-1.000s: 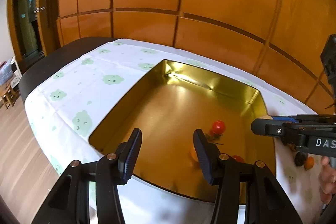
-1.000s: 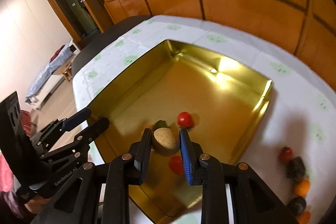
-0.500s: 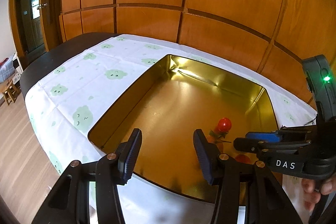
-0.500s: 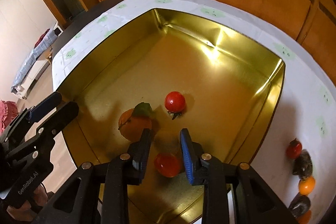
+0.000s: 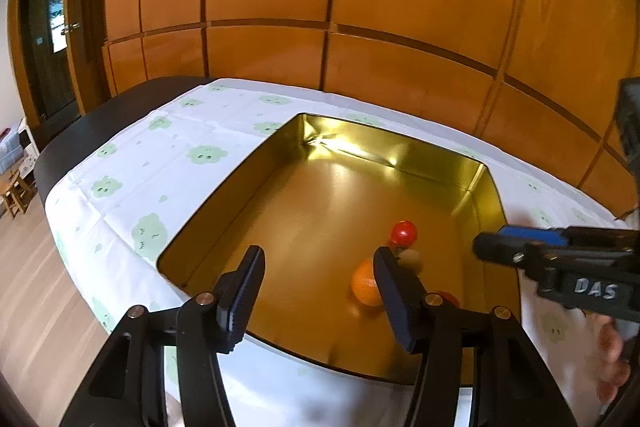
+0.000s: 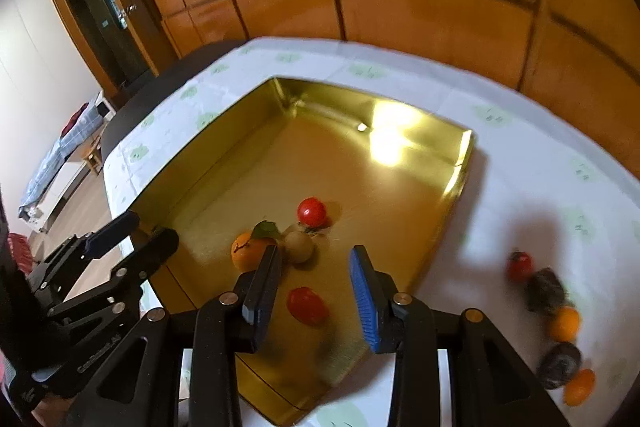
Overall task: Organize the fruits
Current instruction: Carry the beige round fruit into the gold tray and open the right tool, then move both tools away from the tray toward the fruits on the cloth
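A gold metal tray [image 6: 460, 163] [image 5: 248, 183] lies on the white cloth. In it are an orange with a leaf [image 6: 249, 251] [image 5: 363, 283], a tan round fruit [image 6: 299, 246] [image 5: 412, 259], a red tomato [image 6: 312, 211] [image 5: 404, 231] and a second red tomato [image 6: 306, 305] near the front edge. My right gripper [image 6: 316, 297] is open and empty above the tray's near end. My left gripper [image 5: 318, 301] is open and empty over the tray's near left edge. Right of the tray lie a red tomato [image 6: 519, 266], two dark fruits [image 6: 545, 290] and two small oranges [image 6: 564, 323].
The table has a white cloth with green cloud prints [image 5: 160, 163] and a dark edge [image 5: 80, 135]. An orange wood-panelled wall [image 5: 360, 27] stands behind the table. Wooden floor [image 5: 36, 307] lies to the left.
My right gripper opened and let go of the tan fruit, which now rests in the tray beside the orange. The right gripper then pulled back and up. The left gripper stayed open.
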